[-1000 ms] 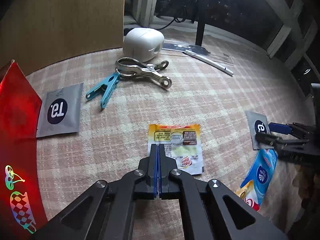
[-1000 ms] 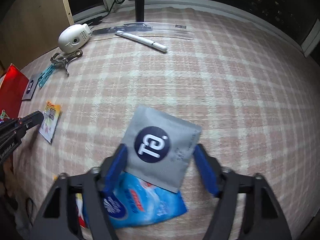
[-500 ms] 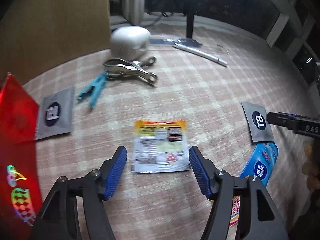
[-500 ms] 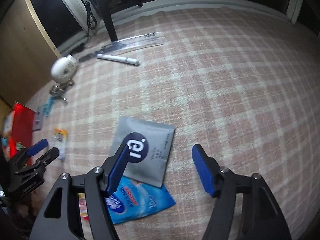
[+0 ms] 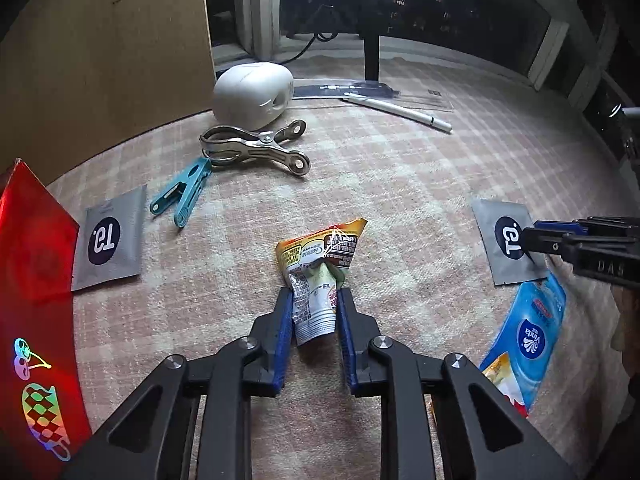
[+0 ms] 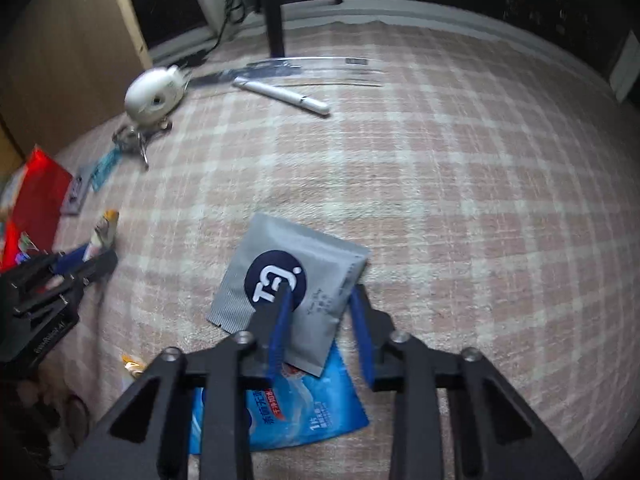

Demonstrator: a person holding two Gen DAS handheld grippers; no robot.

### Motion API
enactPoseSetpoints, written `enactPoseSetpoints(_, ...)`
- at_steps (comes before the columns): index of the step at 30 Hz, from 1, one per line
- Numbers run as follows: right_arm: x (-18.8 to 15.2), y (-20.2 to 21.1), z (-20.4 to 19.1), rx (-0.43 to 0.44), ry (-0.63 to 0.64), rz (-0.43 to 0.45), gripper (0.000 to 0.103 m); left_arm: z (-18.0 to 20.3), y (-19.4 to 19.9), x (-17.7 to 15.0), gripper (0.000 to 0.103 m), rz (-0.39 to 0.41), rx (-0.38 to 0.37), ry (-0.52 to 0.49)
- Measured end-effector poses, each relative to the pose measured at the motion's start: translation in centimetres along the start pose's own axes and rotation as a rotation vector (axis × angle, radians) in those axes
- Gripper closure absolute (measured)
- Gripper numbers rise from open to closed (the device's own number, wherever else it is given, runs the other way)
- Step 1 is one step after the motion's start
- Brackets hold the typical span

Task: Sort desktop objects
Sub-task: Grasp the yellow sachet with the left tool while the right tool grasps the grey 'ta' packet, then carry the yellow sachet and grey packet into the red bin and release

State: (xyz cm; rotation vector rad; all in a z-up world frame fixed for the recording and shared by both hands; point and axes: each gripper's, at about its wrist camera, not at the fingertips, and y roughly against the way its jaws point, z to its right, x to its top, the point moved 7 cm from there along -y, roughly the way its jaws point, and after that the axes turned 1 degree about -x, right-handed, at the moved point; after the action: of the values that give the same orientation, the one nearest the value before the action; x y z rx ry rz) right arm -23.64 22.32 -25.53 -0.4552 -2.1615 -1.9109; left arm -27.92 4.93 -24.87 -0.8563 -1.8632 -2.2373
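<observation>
In the left wrist view my left gripper [image 5: 315, 294] has its jaws closing on a yellow and white drink sachet [image 5: 320, 260]. The sachet is crumpled and squeezed upright between the blue pads [image 5: 285, 312]. From the right wrist view, my right gripper [image 6: 320, 296] is closing on a grey sachet [image 6: 320, 268] with a dark round logo. One finger lies across the logo and the other is against the sachet's right edge. The sachet rests partly on a blue wipe packet [image 6: 312, 412]. The right gripper [image 5: 534, 234] also shows at the right of the left wrist view.
On the pink checked cloth [image 5: 400, 184] lie a second grey sachet [image 5: 110, 240], a teal peg [image 5: 182, 196], a metal clip [image 5: 256, 148], a white device [image 5: 252, 94], a white pen [image 5: 400, 112] and a clear ruler [image 5: 360, 90]. A red packet [image 5: 32, 280] is at the left. A wooden board [image 5: 100, 40] stands behind.
Half a second ago both grippers stood wide open over their sachets; both have now closed in. The yellow sachet, flat before, is crumpled between the left pads.
</observation>
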Motion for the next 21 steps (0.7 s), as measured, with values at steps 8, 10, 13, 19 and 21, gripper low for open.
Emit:
enactPoseSetpoints(8,-0.5,2.3,0.4,0.174,-0.095,0.021,0.098,0.2,1.7,0.3,0.090,0.017,-0.043,0.024)
enactPoseSetpoints(10,-0.5,3.5,0.3,0.185,-0.102,0.046,0.099,0.2,2.8,0.5,0.090,0.036,-0.049,0.030)
enactPoseSetpoints(13,0.4,5.0,0.1,0.189,-0.096,0.084,0.099,0.2,4.6,0.6,0.090,0.061,-0.072,0.036)
enactPoseSetpoints(19,2.9,7.3,-2.3,0.217,-0.106,0.175,0.102,-0.4,9.2,0.5,0.090,0.127,-0.075,0.063)
enactPoseSetpoints(21,3.6,8.0,-3.8,0.247,-0.117,0.203,0.102,-1.1,11.1,0.3,0.090,0.158,-0.067,0.087)
